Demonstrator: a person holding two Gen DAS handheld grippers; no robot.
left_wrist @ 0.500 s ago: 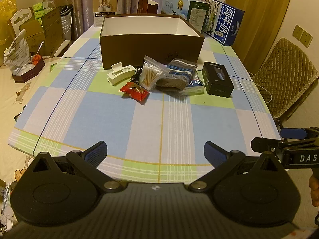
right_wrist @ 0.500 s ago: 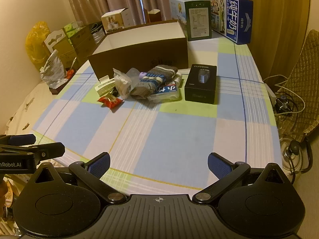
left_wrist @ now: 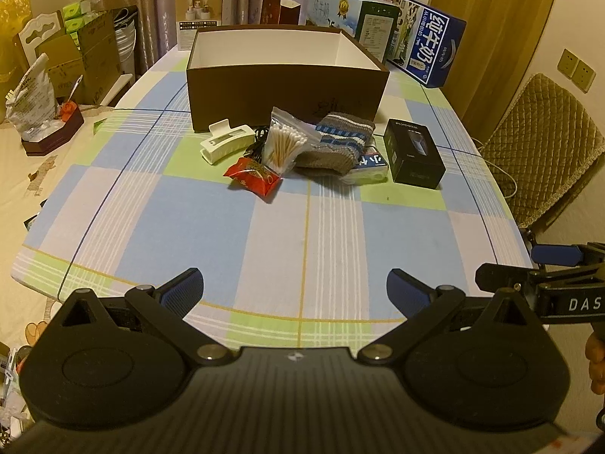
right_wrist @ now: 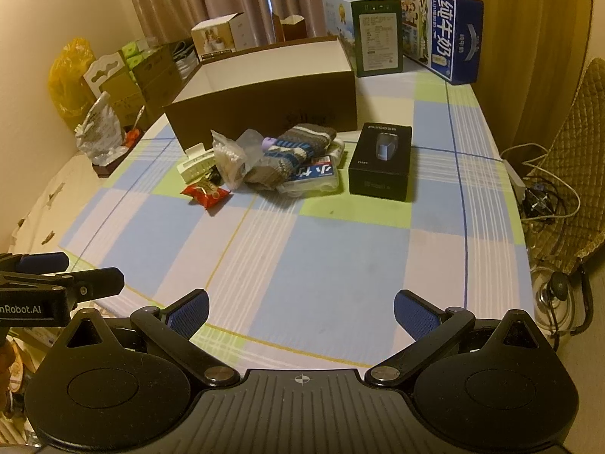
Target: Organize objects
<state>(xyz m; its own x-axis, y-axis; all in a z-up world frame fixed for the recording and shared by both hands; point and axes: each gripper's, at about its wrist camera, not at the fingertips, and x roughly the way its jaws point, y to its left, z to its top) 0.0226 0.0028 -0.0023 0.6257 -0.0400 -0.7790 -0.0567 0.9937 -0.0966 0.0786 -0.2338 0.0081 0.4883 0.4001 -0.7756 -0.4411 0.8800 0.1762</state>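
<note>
Looking along both pairs of fingers, we see the task's things lying straight ahead, well apart from us, across a bare stretch of the blue, green and white checked tablecloth [left_wrist: 211, 227]. Our left gripper [left_wrist: 294, 289] and right gripper [right_wrist: 301, 308] both hang over the near table edge with fingers spread wide and nothing between them.

The clutter sits in a row just in front of the large brown cardboard box with a white inside [left_wrist: 287, 87]. From our left: a cream plastic hair claw [left_wrist: 227, 144], a red foil snack packet [left_wrist: 254, 178], a clear zip bag of cotton swabs [left_wrist: 284, 145], a folded grey and blue striped knit sock [left_wrist: 334, 143] resting on a flat blue and white packet [left_wrist: 369, 169], and a black rectangular carton with a shaver pictured on it [right_wrist: 381, 162].

The black carton stands a little clear of the rest on the right end, its long axis running roughly away from us, so we judge the right gripper nearer to it; the hair claw and red packet lie more toward the left one.

The box is open at the top. We see only its white inner walls; its floor is hidden, so we cannot tell whether anything lies inside.
</note>
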